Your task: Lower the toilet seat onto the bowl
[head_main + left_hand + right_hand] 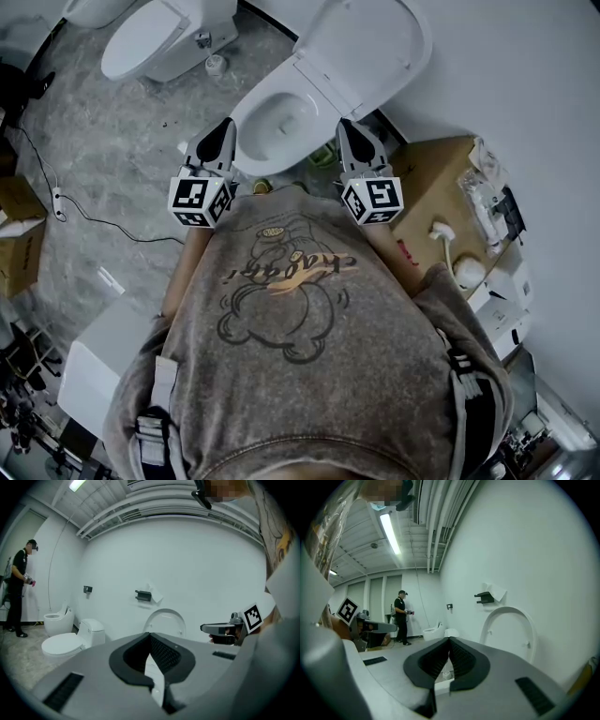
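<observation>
Both claws are clenched shut with nothing in them. The left claw (pixel 223 134) and the right claw (pixel 349 134) hang just in front of the bowl (pixel 281 117). The toilet seat (pixel 367 49) stands up behind it. Nothing is done yet; all the lowering is left.

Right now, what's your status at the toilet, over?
Both shut, empty: left gripper and right gripper, flanking the bowl front. Raised seat by the wall, untouched. Nothing seen lying on the bowl.

A bare test hall: a second toilet (pixel 150 42), cardboard boxes (pixel 436 187) and loose cable (pixel 112 225) lie around the open toilet (pixel 319 84).
</observation>
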